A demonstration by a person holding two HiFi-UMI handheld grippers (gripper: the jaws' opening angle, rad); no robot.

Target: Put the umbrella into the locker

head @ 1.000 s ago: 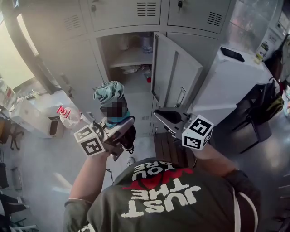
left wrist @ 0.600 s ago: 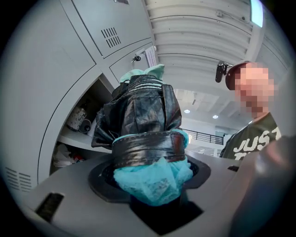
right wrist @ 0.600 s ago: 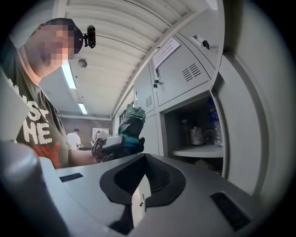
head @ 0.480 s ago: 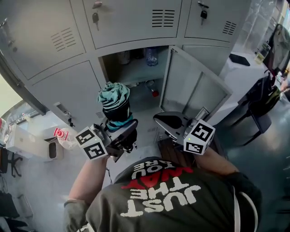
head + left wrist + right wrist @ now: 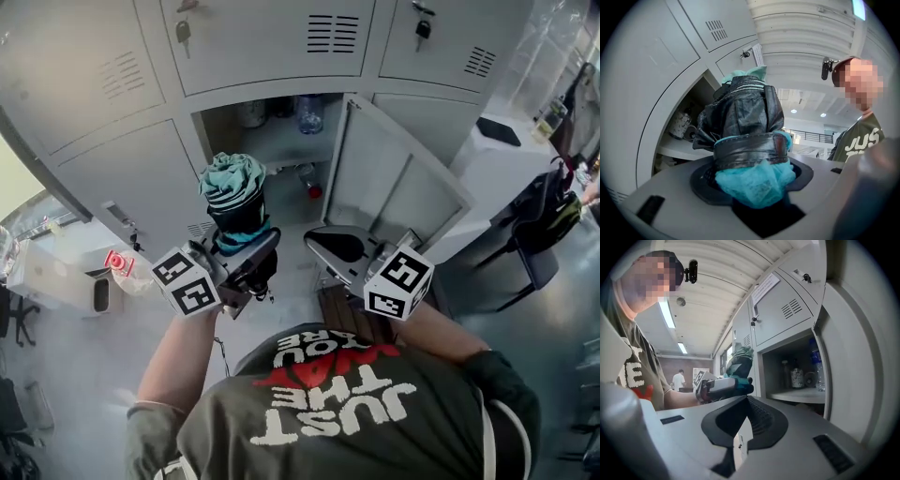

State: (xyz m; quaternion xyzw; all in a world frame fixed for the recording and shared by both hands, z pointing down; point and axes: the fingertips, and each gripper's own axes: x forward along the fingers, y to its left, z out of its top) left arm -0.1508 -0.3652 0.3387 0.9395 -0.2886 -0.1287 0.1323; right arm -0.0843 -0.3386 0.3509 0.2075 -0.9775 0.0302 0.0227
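Note:
The folded umbrella, teal with black folds and a black strap, stands upright in my left gripper, whose jaws are shut on its lower end. The left gripper view shows the umbrella filling the gap of that gripper. It is held in front of the open locker compartment, left of the swung-out door. My right gripper hovers to its right, shut and holding nothing. In the right gripper view the umbrella appears beyond that gripper.
A shelf inside the locker carries a clear bottle and cans; a red item lies lower down. Keys hang in the upper doors. A white cabinet and a chair with a bag stand right, a white appliance left.
Both grippers have come closer to the locker front, the umbrella still held upright in the left one. The open compartment now sits straight ahead of the umbrella.

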